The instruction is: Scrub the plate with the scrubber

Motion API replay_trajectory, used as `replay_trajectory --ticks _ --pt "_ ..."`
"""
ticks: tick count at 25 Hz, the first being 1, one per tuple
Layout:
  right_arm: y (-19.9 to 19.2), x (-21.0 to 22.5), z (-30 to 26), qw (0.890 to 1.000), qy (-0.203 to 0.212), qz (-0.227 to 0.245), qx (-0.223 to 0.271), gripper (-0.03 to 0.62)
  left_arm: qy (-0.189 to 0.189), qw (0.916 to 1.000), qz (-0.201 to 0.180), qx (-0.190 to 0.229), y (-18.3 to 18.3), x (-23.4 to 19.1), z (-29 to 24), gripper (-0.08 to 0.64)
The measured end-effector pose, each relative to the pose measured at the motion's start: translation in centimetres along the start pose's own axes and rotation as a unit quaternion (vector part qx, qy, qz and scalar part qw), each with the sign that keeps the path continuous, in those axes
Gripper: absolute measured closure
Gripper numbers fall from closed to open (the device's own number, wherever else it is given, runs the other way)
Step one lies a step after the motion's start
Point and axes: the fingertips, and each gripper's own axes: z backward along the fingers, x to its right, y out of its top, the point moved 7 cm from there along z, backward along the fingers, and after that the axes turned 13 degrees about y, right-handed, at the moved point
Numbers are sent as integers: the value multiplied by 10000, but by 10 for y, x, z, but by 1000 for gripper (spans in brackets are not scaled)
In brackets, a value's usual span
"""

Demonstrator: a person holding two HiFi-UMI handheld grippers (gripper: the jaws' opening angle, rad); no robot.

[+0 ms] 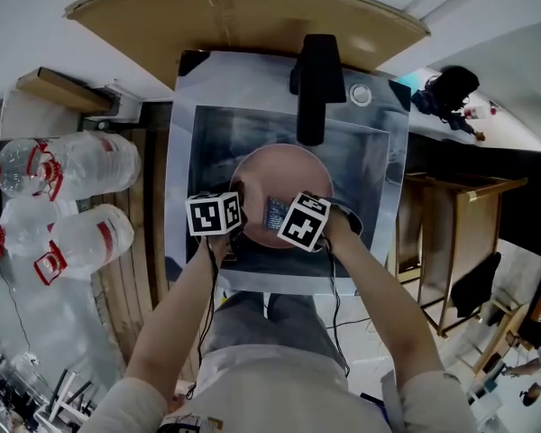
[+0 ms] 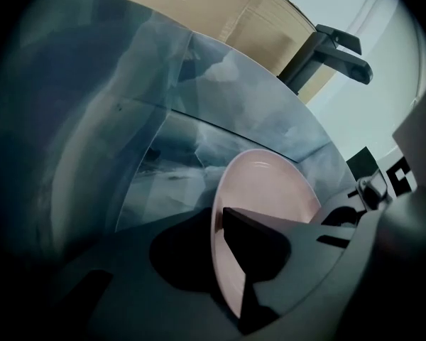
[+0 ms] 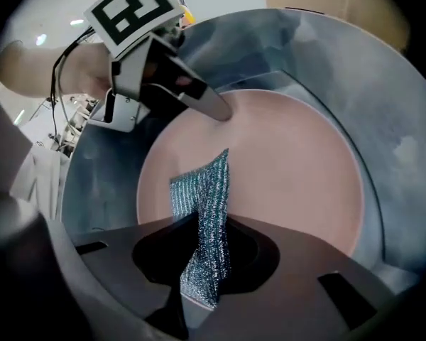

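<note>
Head view: a round pink plate point(image 1: 284, 165) lies in the basin of a rectangular stainless-steel sink point(image 1: 207, 133), with the spout of a black faucet point(image 1: 317, 79) reaching over its far edge. Both grippers meet over the plate's near side, each carrying its marker cube. The left gripper point(image 1: 241, 233) sits at the near-left rim and the right gripper point(image 1: 279, 216) just beside it, nearer the plate's middle. Clear plastic water bottles with red caps point(image 1: 81, 165) lie on the wooden boards to the left of the sink, and a sheet of brown cardboard point(image 1: 243, 16) stands behind it.

Left gripper view: the left gripper point(image 2: 220, 251) has its jaws drawn in on the plate point(image 2: 270, 183), the rim running between them and one jaw lying flat on the pink face (the plate appears edge-on here). The faucet point(image 2: 334, 48) rises beyond.

Right gripper view: the right gripper point(image 3: 199, 261) is closed on a glittering blue-silver mesh scrubber point(image 3: 206, 204), pinched at its lower end. The free end fans out over the near-left part of the plate point(image 3: 291, 169); contact with the surface cannot be settled. One jaw of the left gripper point(image 3: 220, 111) rests on the far-left rim
</note>
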Motion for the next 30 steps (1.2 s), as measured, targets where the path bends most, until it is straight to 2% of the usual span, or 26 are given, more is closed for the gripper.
replay_trajectory --ticks 3,7,10,13,17,20,23,26,30 --pt "25 -18 -20 9994 159 260 140 489 -16 10000 46 3 -2 0 -1 495" --pt "43 -10 -21 9984 277 94 479 489 13 9999 105 0 -1 -2 -1 495" --pt "45 -3 -17 9980 359 84 519 492 -6 9999 123 -11 0 -5 1 497" --pt "49 9 -9 9990 43 167 420 487 -47 9998 171 -11 -1 -5 1 497" --pt "59 39 9 9966 -656 181 461 488 -49 9999 106 20 -1 -4 0 497" --pt "60 64 25 9921 -1056 -46 679 488 -38 9999 116 33 -1 -5 0 497" --pt "41 83 43 9851 -1499 -350 770 489 -35 9999 116 42 -2 -4 1 499" --pt "10 86 53 9814 -1655 -678 694 492 -53 9999 121 47 -2 -5 1 499" --pt "-24 62 47 9873 -1411 -719 99 497 -64 9999 137 29 -2 -5 1 499"
